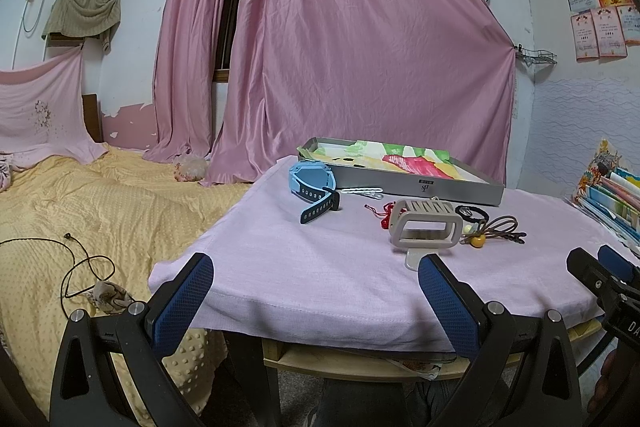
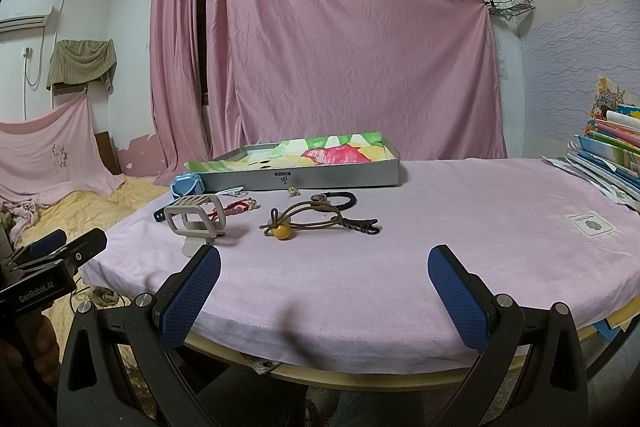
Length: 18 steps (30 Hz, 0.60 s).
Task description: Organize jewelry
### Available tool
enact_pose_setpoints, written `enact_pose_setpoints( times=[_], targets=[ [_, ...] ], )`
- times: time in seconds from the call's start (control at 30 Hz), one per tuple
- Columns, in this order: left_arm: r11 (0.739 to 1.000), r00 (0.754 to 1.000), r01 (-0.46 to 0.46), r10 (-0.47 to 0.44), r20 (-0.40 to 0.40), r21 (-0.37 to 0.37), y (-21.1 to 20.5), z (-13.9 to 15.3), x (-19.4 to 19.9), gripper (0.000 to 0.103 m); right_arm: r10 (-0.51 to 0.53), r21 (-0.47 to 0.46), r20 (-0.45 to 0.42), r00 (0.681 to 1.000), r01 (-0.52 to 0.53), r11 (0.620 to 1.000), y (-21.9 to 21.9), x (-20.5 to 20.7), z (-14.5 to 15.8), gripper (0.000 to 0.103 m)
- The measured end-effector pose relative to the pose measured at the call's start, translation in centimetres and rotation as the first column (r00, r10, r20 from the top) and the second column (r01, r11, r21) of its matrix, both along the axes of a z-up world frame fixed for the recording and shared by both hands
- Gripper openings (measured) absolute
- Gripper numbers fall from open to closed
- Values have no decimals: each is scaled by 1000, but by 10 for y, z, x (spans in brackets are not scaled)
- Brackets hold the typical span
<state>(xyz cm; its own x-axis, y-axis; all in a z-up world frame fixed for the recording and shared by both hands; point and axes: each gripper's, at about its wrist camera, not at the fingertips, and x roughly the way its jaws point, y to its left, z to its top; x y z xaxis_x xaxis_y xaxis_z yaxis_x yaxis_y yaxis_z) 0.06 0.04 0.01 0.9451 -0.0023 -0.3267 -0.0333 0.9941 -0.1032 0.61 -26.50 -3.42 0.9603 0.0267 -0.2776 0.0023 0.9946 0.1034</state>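
Counter [image 2: 460, 227], draped in a pink cloth, holds all the pieces. Cloth overhangs the near edge; a dragged finger could pull it and shift everything on it.

Tray [image 2: 320, 177], grey with a colourful paper liner, sits at 12 o'clock on the counter, at the far edge. Likely destination. Nothing but a few dark specks visible inside; nothing sorted yet, by my reading. Its wall is raised, so a low carry could catch the rim and drop the piece.

Blue watch [image 1: 312, 183] lies at 10 o'clock of the cluster, just beside the tray wall. Strap is splayed; a grip on the strap end alone may let it swing.

Beige hair claw [image 1: 424, 227] stands nearest the left gripper [image 1: 316, 283], at its 1 o'clock. Slotted, hollow body: fingers could slip through a gap.

Brown cord with yellow bead [image 2: 304, 223] is at 12 o'clock of the right gripper [image 2: 324, 275], touching a dark clip [image 2: 360, 225]. Risk: lifting one drags the other. Black band [image 2: 338, 199] and red string [image 2: 234, 209] lie behind, thin and flat, hard to pinch off cloth.

Both grippers hover off the near edge, fingers spread wide, holding nothing.
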Motion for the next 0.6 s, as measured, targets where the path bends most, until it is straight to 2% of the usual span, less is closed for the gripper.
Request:
enact_pose_setpoints(
  times=[0.6],
  targets=[
    [1000, 1000, 0, 0, -2, 1, -5, -4, 1, 103, 1, 2, -1, 1000, -1, 1000, 1, 0, -1, 102]
  ],
)
